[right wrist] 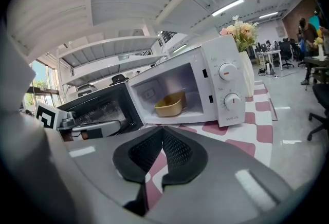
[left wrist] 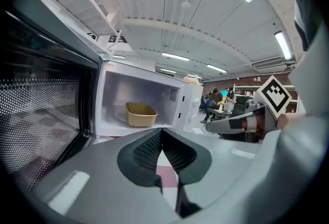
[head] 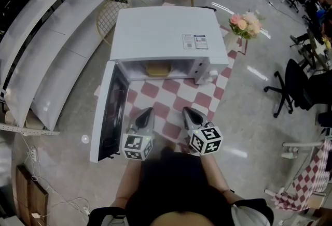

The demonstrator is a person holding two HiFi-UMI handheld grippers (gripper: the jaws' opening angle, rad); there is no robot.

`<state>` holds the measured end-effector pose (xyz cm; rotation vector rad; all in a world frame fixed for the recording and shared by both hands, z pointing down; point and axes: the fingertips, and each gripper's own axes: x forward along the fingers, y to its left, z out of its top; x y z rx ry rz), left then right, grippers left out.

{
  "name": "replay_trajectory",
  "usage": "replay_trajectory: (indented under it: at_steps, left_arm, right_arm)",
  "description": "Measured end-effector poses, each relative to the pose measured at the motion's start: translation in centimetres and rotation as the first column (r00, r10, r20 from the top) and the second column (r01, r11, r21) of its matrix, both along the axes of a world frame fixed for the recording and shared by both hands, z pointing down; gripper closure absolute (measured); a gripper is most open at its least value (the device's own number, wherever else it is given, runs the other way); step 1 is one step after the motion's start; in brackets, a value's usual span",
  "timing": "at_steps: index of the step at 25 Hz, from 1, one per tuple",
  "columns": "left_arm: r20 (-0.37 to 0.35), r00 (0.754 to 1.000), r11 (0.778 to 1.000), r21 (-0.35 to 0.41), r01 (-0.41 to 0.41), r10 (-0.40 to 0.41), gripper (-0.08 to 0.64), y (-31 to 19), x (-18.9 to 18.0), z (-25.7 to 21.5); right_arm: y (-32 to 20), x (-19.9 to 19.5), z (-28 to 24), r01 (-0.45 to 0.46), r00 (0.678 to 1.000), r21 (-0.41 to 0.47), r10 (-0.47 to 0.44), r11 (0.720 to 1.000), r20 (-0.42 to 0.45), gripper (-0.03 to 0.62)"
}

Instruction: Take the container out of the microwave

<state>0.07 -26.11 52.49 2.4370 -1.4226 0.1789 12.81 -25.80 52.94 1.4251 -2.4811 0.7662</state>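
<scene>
Nearest, the left gripper (head: 147,115) and right gripper (head: 188,114) hover side by side over the checked cloth (head: 203,99), each with its jaws pressed together on nothing (so neither is ready to grasp). Just left, the open door (head: 105,111) juts toward the person, and the left gripper could clip it going in. Beyond, the tan container (head: 157,70) sits inside the microwave (head: 166,38), where a pinch on one wall might tip it. Flowers (head: 245,25) stand to the right, clear of the path.

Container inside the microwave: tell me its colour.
Plain tan-yellow, with no pattern. The container shows best in the right gripper view.
</scene>
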Motion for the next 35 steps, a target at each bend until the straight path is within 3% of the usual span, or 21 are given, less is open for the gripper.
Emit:
replay_trajectory:
  at_steps: [17,35]
  left_arm:
    - [0.006,0.999,0.999,-0.001,0.050,-0.050,0.549,1.2,1.2,0.4]
    - [-0.047,0.997,0.998,-0.016,0.061,-0.062,0.549,0.1,1.1,0.4]
  right_arm:
    - [0.7,1.8,0.2,0.035,0.999,0.017,-0.036,0.999,0.021,0.592]
    - [2.4,2.1,0.7,0.017,1.000,0.002,-0.017,1.000,0.020,0.591]
